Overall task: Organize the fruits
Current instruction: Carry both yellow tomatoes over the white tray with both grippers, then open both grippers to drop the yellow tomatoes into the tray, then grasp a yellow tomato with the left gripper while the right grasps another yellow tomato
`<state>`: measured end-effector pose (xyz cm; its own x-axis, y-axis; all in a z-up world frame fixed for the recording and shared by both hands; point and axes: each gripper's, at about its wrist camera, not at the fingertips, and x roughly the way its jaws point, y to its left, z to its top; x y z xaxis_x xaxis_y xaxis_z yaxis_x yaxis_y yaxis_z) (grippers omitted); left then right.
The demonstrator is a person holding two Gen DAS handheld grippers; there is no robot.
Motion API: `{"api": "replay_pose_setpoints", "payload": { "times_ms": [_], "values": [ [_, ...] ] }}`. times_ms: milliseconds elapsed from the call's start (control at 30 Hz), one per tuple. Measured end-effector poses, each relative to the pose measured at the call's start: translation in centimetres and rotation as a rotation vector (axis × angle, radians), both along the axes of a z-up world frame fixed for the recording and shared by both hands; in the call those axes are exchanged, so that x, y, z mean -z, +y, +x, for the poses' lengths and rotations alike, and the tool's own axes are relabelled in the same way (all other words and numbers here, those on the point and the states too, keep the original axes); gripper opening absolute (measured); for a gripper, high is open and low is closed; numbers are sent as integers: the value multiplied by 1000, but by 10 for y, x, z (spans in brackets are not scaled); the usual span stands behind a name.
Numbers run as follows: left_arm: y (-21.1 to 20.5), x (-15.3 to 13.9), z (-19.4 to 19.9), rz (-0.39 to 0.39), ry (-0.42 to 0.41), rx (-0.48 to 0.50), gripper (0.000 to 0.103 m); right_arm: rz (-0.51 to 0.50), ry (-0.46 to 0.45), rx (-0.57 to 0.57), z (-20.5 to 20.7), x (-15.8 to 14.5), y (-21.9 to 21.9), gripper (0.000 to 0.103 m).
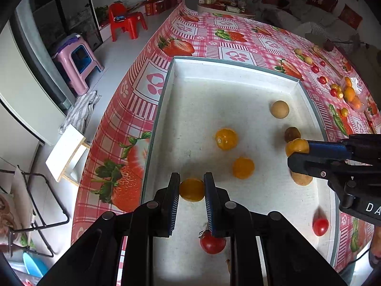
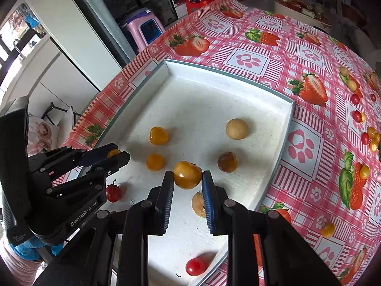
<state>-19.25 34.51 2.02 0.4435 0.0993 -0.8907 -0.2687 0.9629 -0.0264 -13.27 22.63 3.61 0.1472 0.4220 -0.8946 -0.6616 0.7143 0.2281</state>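
Left wrist view: yellow fruit (image 1: 192, 190) between left gripper (image 1: 192, 186) pads

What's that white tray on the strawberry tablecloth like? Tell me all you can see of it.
The white tray is a shallow rectangle with low upright walls and a thin grey-green outer edge. Its floor looks matte and slightly grainy, like foam or painted card, with a few smudges. It lies flat on the pink strawberry tablecloth, near the table's edge. Loose small fruits rest on its floor: yellow-orange ones, tan and brown ones and red tomatoes. Both grippers hang above it, each shut on a yellow fruit; neither appears to touch the tray.
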Motion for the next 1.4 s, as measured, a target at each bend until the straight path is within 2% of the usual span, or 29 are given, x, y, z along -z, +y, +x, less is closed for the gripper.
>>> {"api": "replay_pose_setpoints", "payload": {
  "times_ms": [300,467,567,633,800,833,867,900,1000,1133,1400],
  "values": [
    [2,6,7,18,23,2,22,-62,10,-10,7,27,9,27],
    [-1,6,7,47,22,5,22,-79,-33,-32,2,27,12,27],
    [-1,5,6,55,24,-11,23,-63,-24,-32,2,26,9,30],
    [-1,5,5,56,25,-18,23,-48,-28,-26,0,21,6,33],
    [-1,2,0,30,3,-28,24,-5,-55,-15,-8,3,-8,60],
    [-1,1,-1,22,-5,-29,29,9,-59,-10,-9,-2,-12,63],
    [-1,-1,-3,9,-20,-27,54,24,-62,-4,-11,-6,-16,69],
    [-2,-4,-5,-25,-49,-14,71,40,-63,3,-12,-11,-21,73],
    [-11,-14,-9,35,-81,-14,72,81,-73,16,-18,-22,-33,78],
    [-17,-20,-12,7,-84,-5,72,106,-85,39,-25,-32,-51,79],
    [-52,-50,-14,10,-132,59,72,123,-78,142,-29,-37,-115,79]
  ]
}}
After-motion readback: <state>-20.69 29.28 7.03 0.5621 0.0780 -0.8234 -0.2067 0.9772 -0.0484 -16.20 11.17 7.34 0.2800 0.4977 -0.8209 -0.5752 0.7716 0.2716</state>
